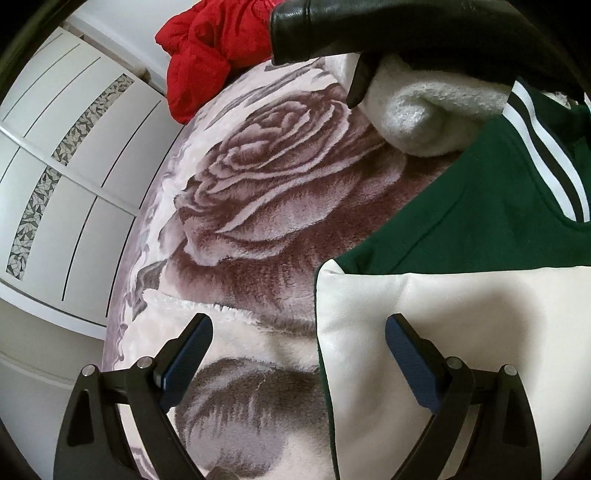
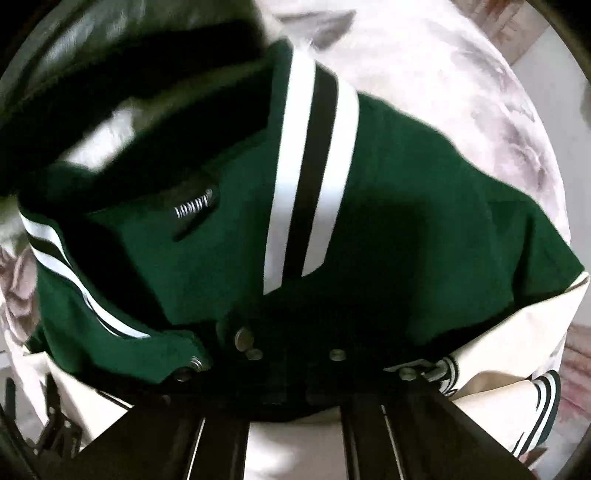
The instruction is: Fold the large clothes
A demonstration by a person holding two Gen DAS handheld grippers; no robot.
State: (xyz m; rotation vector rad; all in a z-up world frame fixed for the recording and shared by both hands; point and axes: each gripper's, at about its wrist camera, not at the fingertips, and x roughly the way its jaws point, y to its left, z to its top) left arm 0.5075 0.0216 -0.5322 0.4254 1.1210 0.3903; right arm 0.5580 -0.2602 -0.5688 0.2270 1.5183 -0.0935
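Observation:
A green varsity jacket (image 2: 406, 206) with white-and-black striped ribbing (image 2: 310, 177) and cream leather sleeves (image 1: 443, 332) lies crumpled on a rose-patterned blanket (image 1: 277, 177). My right gripper (image 2: 295, 384) points straight down at the snap-button front edge (image 2: 242, 338). Its jaws are together in the dark bunched fabric there, and the tips are hidden. My left gripper (image 1: 299, 343) hovers open, one finger (image 1: 192, 350) over the blanket and the other finger (image 1: 402, 350) over the cream sleeve, with nothing between them.
A red garment (image 1: 207, 55), a black leather garment (image 1: 369, 33) and a white fleece piece (image 1: 417, 110) lie at the blanket's far side. A white panelled wardrobe (image 1: 74, 147) stands to the left, past the bed's edge.

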